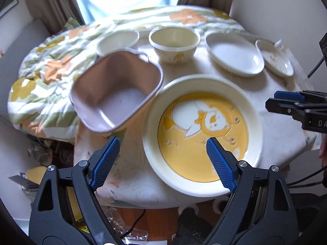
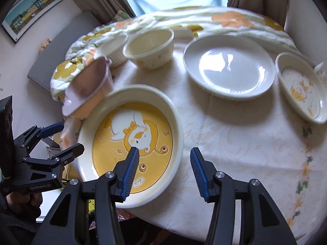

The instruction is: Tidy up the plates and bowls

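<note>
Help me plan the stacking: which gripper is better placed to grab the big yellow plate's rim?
Probably the right gripper: it is open, with the yellow plate's near rim between its fingers. The left gripper, also open, straddles that plate's left rim too, but the tilted pink square bowl crowds that side.

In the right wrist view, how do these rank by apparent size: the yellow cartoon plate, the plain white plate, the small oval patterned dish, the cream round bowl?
1. Yellow cartoon plate, though it is nearest to the camera.
2. Plain white plate.
3 and 4. Small oval patterned dish and cream round bowl look alike; unsure.
</note>
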### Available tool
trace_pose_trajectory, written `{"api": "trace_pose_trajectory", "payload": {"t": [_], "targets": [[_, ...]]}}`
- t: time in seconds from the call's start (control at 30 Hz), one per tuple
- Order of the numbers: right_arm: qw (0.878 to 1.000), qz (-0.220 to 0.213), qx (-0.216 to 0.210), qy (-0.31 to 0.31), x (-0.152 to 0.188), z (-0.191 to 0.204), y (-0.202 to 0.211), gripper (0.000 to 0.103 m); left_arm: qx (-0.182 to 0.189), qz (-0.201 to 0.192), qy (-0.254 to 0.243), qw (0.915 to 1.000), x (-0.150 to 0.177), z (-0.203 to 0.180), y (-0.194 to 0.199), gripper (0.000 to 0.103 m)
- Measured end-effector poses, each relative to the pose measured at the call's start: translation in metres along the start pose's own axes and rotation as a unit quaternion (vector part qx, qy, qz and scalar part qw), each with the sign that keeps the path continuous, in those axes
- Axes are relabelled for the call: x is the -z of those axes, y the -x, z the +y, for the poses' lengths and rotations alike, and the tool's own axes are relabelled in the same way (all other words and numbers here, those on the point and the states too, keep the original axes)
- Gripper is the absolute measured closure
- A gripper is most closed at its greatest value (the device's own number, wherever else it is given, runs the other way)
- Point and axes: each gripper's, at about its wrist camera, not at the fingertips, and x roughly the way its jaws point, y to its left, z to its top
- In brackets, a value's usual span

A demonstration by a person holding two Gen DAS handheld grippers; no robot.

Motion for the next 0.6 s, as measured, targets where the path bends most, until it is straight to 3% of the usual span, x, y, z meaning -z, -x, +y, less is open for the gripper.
{"api": "trace_pose_trajectory", "payload": {"t": [0.03, 0.07, 0.1, 0.13, 0.17, 0.23, 0.43, 0.6], "targets": [[1.000, -0.016, 0.001, 0.001, -0.003, -0.003, 0.011, 0.054, -0.007, -0.015, 0.000, 0.9999, -0.006, -0.006, 0.012, 0.017], [0.999, -0.034, -0.002, 0.005, -0.009, -0.008, 0.026, 0.038, -0.016, -0.031, 0.003, 0.9994, -0.013, -0.013, 0.025, 0.017], [0.999, -0.044, -0.003, 0.007, -0.012, -0.014, 0.036, 0.012, -0.022, -0.045, 0.007, 0.9987, -0.018, -0.017, 0.037, 0.016], [0.998, -0.055, -0.006, 0.009, -0.017, -0.020, 0.048, 0.002, -0.028, -0.065, 0.011, 0.9974, -0.026, -0.024, 0.049, 0.007], [0.997, -0.069, -0.006, 0.016, -0.023, -0.027, 0.062, 0.000, -0.033, -0.086, 0.015, 0.9957, -0.034, -0.031, 0.060, 0.000], [0.996, -0.085, 0.006, 0.029, -0.030, -0.039, 0.081, 0.000, -0.035, -0.114, 0.023, 0.9926, -0.047, -0.043, 0.071, 0.000], [0.995, -0.063, 0.052, 0.057, -0.065, -0.093, 0.111, 0.000, -0.014, -0.086, 0.082, 0.9928, -0.089, -0.078, 0.057, 0.000], [0.994, -0.070, 0.045, 0.070, -0.094, -0.127, 0.116, 0.000, 0.011, -0.062, 0.130, 0.9896, -0.119, -0.095, 0.031, 0.000]]}}
